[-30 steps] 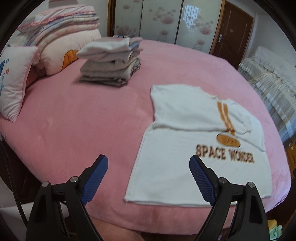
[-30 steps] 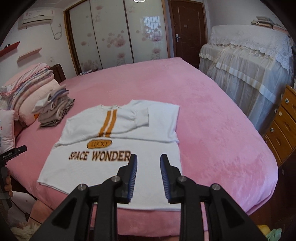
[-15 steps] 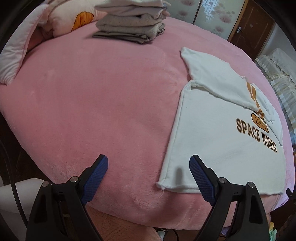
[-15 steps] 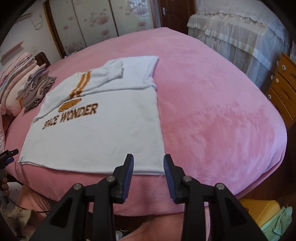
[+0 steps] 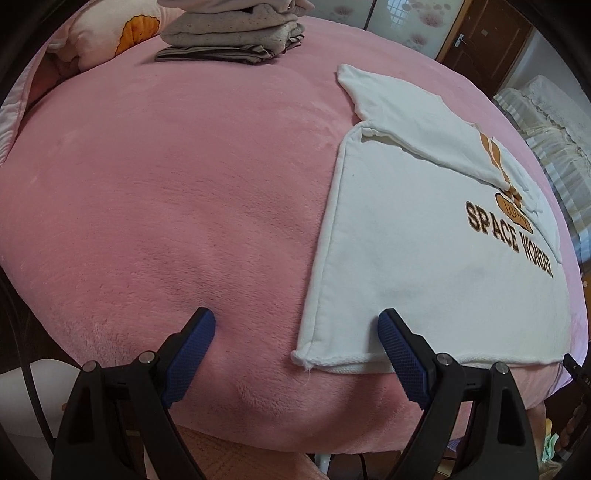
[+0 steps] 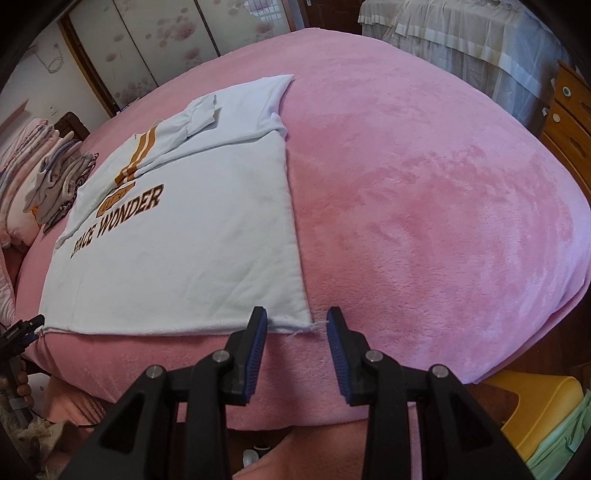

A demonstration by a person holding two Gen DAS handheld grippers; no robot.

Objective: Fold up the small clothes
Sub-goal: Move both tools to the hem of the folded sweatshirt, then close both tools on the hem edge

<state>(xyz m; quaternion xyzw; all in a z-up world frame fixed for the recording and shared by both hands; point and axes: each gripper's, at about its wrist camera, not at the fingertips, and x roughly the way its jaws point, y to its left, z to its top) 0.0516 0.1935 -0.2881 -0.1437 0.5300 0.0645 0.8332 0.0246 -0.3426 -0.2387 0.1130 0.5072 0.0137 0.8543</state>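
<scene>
A white T-shirt (image 5: 424,258) printed "SPACE WONDER" lies flat on the pink bed (image 5: 166,184), both sleeves folded in over its chest. My left gripper (image 5: 295,325) stands wide open low over the near hem; the hem's left corner lies between its fingers, touched by neither pad. In the right wrist view the same shirt (image 6: 192,240) reaches my right gripper (image 6: 297,317), whose jaws are partly open. The hem's right corner sits in their gap and the pads do not press it.
A stack of folded clothes (image 5: 236,33) sits at the far left of the bed by pillows (image 5: 122,33). A yellow stool (image 6: 535,398) and wooden drawers (image 6: 569,122) stand right of the bed. Bare pink blanket (image 6: 424,203) spreads beside the shirt.
Both grippers have come down and tilted toward the shirt's near hem, one at each corner. The right jaws have widened a little. The shirt has not moved.
</scene>
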